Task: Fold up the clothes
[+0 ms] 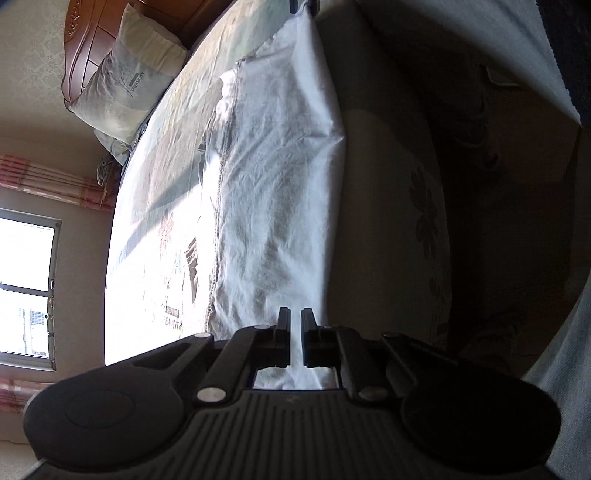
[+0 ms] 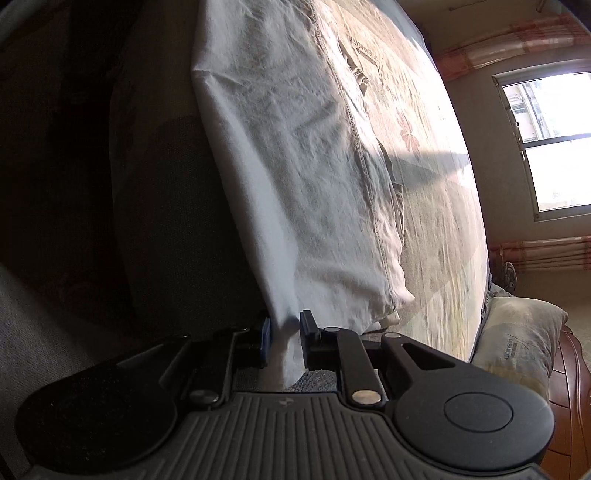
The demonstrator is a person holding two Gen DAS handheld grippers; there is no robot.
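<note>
A white garment [image 1: 273,166] with a stitched hem lies stretched along the near edge of the bed [image 1: 155,229], folded lengthwise. My left gripper [image 1: 295,317] is shut on one end of it, with cloth pinched in the narrow slit between the fingers. In the right wrist view the same garment [image 2: 295,166] runs away from my right gripper [image 2: 286,321]. Its jaws stand apart, and the garment's corner hangs loosely between them, down past the fingers.
The patterned bedsheet [image 2: 436,221] is sunlit on the far side, and the bed's near side drops into deep shadow. A pillow [image 1: 125,85] leans on the wooden headboard [image 1: 88,33]. A bright window [image 2: 554,140] with pink curtains is beyond the bed.
</note>
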